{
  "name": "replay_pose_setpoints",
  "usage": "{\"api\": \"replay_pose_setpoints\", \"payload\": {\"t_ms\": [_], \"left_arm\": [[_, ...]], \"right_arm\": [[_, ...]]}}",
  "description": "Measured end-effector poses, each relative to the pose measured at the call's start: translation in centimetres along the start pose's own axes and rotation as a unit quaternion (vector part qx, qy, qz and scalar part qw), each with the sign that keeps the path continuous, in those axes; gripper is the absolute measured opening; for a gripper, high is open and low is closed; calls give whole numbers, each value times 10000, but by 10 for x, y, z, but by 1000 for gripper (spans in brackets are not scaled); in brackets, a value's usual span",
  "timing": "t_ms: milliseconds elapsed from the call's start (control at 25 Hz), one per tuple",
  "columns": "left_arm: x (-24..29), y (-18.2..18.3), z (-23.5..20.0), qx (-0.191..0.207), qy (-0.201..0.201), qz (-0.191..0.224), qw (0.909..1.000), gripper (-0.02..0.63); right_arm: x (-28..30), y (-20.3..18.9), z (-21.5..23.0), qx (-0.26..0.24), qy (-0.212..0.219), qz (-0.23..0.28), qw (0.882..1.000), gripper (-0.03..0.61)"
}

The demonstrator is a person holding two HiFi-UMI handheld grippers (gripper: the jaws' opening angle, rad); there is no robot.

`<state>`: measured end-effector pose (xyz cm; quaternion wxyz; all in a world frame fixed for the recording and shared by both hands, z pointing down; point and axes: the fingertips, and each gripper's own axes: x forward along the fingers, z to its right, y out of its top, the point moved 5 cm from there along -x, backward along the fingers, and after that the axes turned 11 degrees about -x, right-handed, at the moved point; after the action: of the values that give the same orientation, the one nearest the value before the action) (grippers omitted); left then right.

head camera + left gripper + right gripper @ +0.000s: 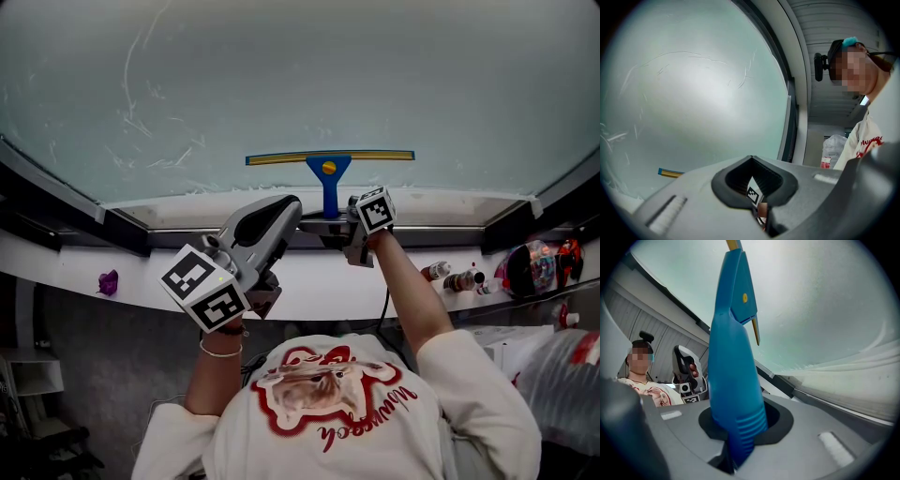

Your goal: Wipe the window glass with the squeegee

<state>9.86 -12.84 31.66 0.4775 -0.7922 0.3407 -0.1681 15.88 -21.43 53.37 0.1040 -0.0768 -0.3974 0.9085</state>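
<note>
The squeegee (328,173) has a blue handle and a long yellow-edged blade, which lies level against the lower part of the window glass (328,66), just above the sill. My right gripper (332,223) is shut on the blue handle (733,357) from below. In the right gripper view the handle rises out of the gripper (736,427) toward the glass. My left gripper (291,208) hangs left of the handle, off the glass, with its jaws together and nothing in them. The left gripper view, past that gripper (752,161), shows only one end of the blade (669,173).
Thin white streaks (141,122) mark the left part of the glass. A dark frame and a white sill (187,202) run below it. On the ledge lie a purple thing (109,281) at left and small bottles (459,278) at right. Plastic bags (553,366) sit at lower right.
</note>
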Motion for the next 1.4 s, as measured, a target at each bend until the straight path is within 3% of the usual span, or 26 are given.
{"api": "replay_pose_setpoints", "payload": {"t_ms": [1080, 1400], "left_arm": [[-5, -13, -2, -76, 317, -87, 9994, 0], [0, -32, -9, -262, 461, -487, 9974, 0]], "right_arm": [[-2, -33, 19, 500, 113, 121, 9986, 87], [-1, -41, 22, 637, 142, 125, 9978, 87]]}}
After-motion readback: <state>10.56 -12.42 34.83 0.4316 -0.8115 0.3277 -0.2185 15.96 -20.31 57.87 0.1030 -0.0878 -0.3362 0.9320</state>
